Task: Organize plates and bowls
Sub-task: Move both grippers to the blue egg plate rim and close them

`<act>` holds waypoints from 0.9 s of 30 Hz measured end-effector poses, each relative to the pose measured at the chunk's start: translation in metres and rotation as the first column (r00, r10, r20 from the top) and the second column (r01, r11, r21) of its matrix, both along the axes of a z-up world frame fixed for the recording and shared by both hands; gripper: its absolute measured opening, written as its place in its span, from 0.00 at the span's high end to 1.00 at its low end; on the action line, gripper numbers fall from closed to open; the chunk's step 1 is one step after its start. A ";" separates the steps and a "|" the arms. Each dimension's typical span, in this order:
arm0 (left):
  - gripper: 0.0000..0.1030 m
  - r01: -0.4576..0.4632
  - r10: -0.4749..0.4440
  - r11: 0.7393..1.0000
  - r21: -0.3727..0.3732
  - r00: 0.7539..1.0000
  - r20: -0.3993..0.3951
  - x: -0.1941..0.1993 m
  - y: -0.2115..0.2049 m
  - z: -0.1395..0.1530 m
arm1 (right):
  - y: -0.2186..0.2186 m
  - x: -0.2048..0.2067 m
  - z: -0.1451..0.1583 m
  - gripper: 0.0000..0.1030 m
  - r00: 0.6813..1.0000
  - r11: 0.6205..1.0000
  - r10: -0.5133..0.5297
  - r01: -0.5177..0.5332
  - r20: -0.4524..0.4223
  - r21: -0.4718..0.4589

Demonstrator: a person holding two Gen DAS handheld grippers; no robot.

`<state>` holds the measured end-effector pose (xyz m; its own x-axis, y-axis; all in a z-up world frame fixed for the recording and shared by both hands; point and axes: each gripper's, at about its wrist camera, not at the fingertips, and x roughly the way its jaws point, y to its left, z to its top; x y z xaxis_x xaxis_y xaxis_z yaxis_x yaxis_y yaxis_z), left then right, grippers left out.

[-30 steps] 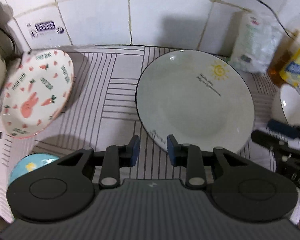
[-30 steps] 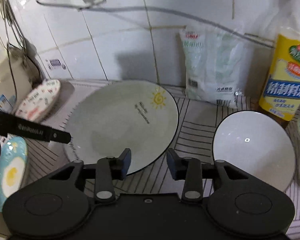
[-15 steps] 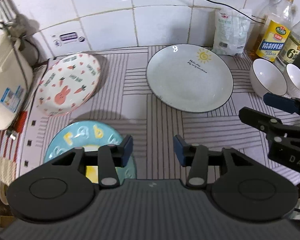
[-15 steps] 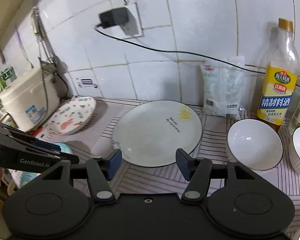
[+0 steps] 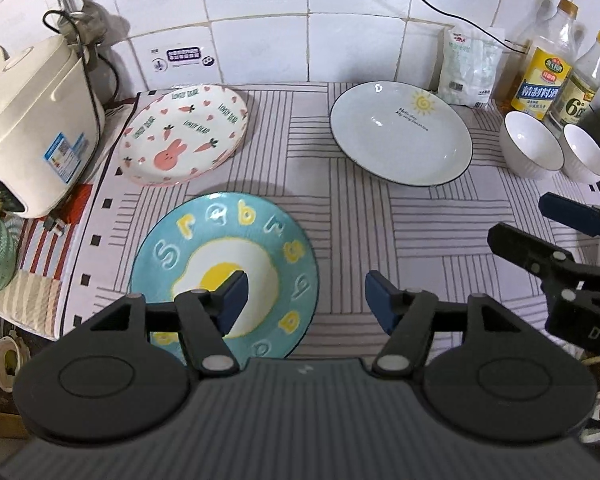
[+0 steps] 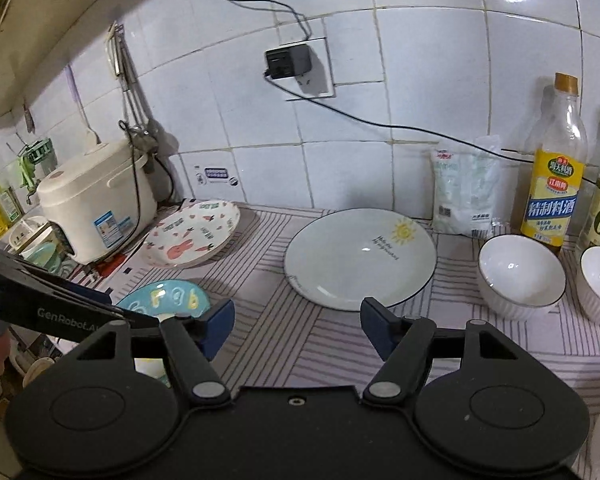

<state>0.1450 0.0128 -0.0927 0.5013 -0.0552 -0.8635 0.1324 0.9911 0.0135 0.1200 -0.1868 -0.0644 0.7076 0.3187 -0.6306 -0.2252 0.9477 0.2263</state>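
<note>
Counter (image 5: pixel 340 216): striped cloth, all the dishes lie on it.
Rice cooker (image 5: pixel 32 128): far left, by the wall.
White sun plate (image 5: pixel 400 136): flat at the back, right of centre.
Blue egg plate (image 5: pixel 204 256): flat at the front left.
Rabbit plate (image 5: pixel 184 136): tilted, beside the cooker.
Two white bowls (image 5: pixel 530 152): side by side, right of the sun plate, before the bottles (image 5: pixel 544 68).
Left gripper (image 5: pixel 302 302): jaws have just been opening, wide, nothing between, above the blue plate's edge.
Right gripper (image 6: pixel 296 330): jaws have just been opening, wide, nothing held.
</note>
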 end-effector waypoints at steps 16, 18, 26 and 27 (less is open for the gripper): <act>0.22 -0.010 0.008 0.998 0.058 0.999 0.043 -0.023 0.073 -0.023 | 0.070 -0.034 -0.017 0.13 0.999 0.999 0.033 -0.032 0.007 -0.004; 0.16 -0.018 0.017 0.999 0.036 0.999 0.039 -0.021 0.084 -0.029 | 0.078 -0.035 -0.026 0.13 0.999 0.999 0.034 -0.034 0.012 -0.011; 0.14 -0.030 0.028 0.999 0.038 0.999 0.041 -0.007 0.108 -0.052 | 0.089 -0.022 -0.074 0.13 0.997 0.996 0.007 0.000 -0.071 0.093; 0.14 -0.030 0.028 0.998 0.048 0.999 0.044 -0.007 0.111 -0.055 | 0.091 -0.021 -0.075 0.13 0.997 0.994 0.011 -0.003 -0.074 0.106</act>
<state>0.1384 0.1238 -0.1480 0.5394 0.0010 -0.8421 0.1020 0.9926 0.0665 0.0986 -0.0956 -0.1398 0.6575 0.3909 -0.6441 -0.2101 0.9161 0.3416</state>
